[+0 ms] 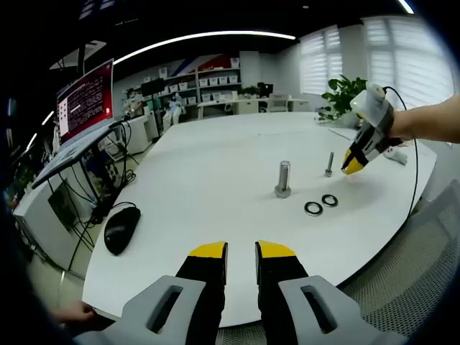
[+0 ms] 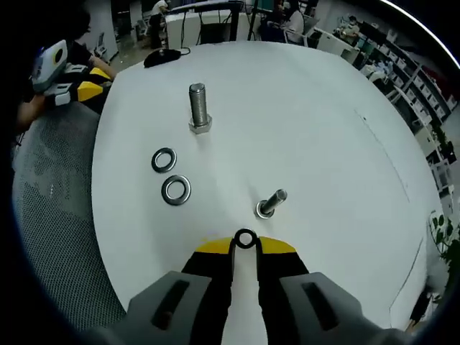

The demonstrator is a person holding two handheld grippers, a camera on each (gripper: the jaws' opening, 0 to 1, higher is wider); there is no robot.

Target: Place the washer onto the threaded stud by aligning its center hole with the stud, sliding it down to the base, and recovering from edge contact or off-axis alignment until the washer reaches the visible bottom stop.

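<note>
You have a white tabletop (image 1: 215, 165) with a black mouse (image 1: 121, 228) lying close to its left edge. Just off that edge stands a monitor (image 1: 85, 100) with a red screen, and dark cables (image 1: 118, 180) hang below it. Past the far right corner you see a leafy potted plant (image 1: 341, 97) before bright window blinds (image 1: 402, 57). A grey mesh chair (image 1: 410, 287) sits off the near right edge.

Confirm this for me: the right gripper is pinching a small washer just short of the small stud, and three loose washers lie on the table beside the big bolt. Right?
Not quite: two loose washers lie beside the big bolt, not three, as the right gripper view shows. The rest holds: the right gripper pinches a small washer just short of the small stud.
</note>
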